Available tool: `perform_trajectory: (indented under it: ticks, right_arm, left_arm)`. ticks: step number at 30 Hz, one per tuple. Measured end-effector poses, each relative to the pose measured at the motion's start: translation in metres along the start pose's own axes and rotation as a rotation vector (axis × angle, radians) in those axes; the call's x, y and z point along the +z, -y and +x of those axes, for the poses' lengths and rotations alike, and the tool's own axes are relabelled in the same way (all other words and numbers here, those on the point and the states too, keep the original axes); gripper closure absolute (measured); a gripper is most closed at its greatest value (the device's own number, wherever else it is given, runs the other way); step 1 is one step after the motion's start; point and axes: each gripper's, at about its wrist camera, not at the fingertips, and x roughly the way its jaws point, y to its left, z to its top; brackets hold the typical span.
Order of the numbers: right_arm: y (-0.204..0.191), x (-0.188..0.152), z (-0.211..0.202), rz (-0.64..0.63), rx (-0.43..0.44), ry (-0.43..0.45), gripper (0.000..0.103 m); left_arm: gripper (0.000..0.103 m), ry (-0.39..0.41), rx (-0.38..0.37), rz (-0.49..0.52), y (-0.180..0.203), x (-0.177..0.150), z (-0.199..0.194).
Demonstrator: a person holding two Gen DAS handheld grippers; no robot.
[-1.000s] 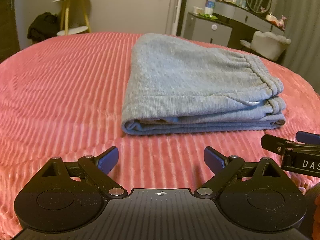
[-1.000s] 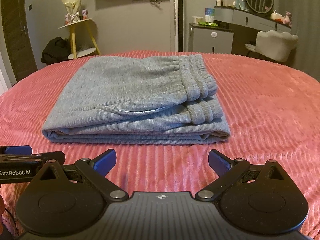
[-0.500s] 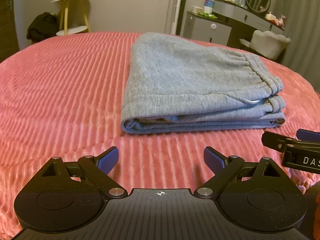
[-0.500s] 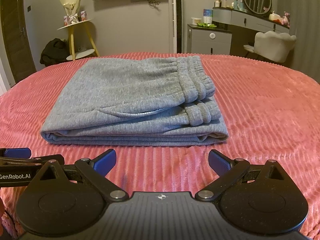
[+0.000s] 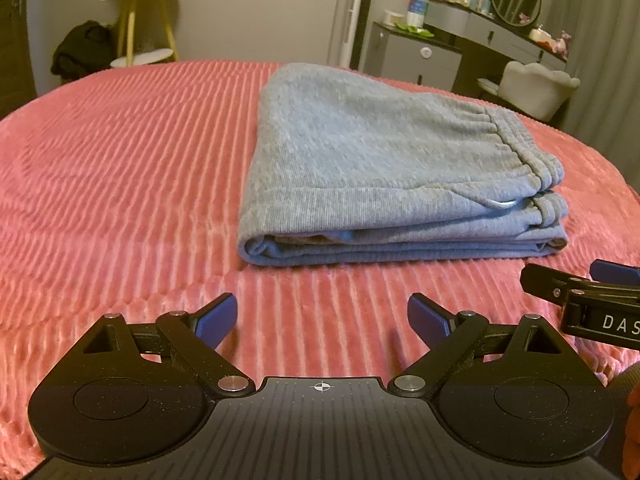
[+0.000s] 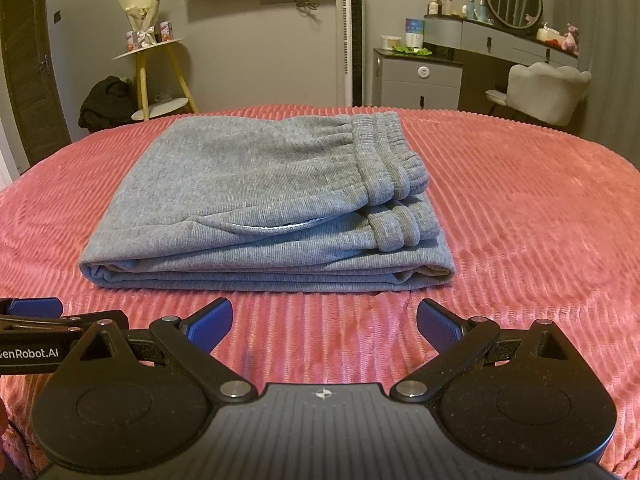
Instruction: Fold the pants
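Observation:
Grey sweatpants (image 5: 384, 168) (image 6: 260, 196) lie folded into a flat stack on the pink ribbed bedspread (image 5: 120, 168) (image 6: 520, 208), waistband to the right. My left gripper (image 5: 322, 318) is open, above the bedspread a little in front of the stack's near left corner, holding nothing. In the right wrist view my right gripper (image 6: 324, 322) is open too, just short of the stack's near edge and empty. Each gripper shows at the edge of the other's view: the right one (image 5: 588, 300) and the left one (image 6: 44, 320).
Beyond the bed stand a yellow-legged side table (image 6: 154, 68) with a bouquet, a dark bag (image 6: 106, 100) on the floor, a grey dresser (image 6: 420, 76) with a round mirror, and a white chair (image 6: 544, 90). Bare bedspread surrounds the pants.
Both grippers have drawn back slightly from the folded pants and stayed open. The pants have not moved.

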Motion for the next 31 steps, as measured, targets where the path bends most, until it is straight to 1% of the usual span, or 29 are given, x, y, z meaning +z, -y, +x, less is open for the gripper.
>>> perform_trajectory:
  ticks: [16, 20, 24, 27, 30, 31]
  right_arm:
    - [0.0003, 0.0002, 0.0007, -0.002, 0.002, -0.001, 0.004]
    - [0.0007, -0.0003, 0.0008, -0.004, 0.002, 0.000, 0.004]
    - [0.0004, -0.0004, 0.0010, -0.005, 0.001, -0.001, 0.004]
    - [0.0004, -0.0006, 0.0010, -0.004, 0.002, -0.002, 0.004]
    - [0.0004, -0.0006, 0.0009, -0.004, 0.002, -0.002, 0.004]
    - [0.0004, -0.0008, 0.0013, -0.004, 0.002, -0.002, 0.004]
  left_arm:
    - [0.007, 0.010, 0.001, -0.002, 0.0000, 0.0003, -0.0009]
    - [0.007, 0.003, -0.014, -0.010, -0.0016, 0.0008, -0.0001]
    - [0.007, 0.017, -0.017, 0.002, -0.0006, 0.0001, -0.0013]
    - [0.007, 0.040, -0.011, 0.034, 0.0024, -0.0015, -0.0034]
    - [0.007, 0.025, -0.013, 0.048, 0.0043, -0.0014, -0.0014]
    - [0.007, 0.021, -0.003, 0.052, 0.0052, -0.0011, -0.0008]
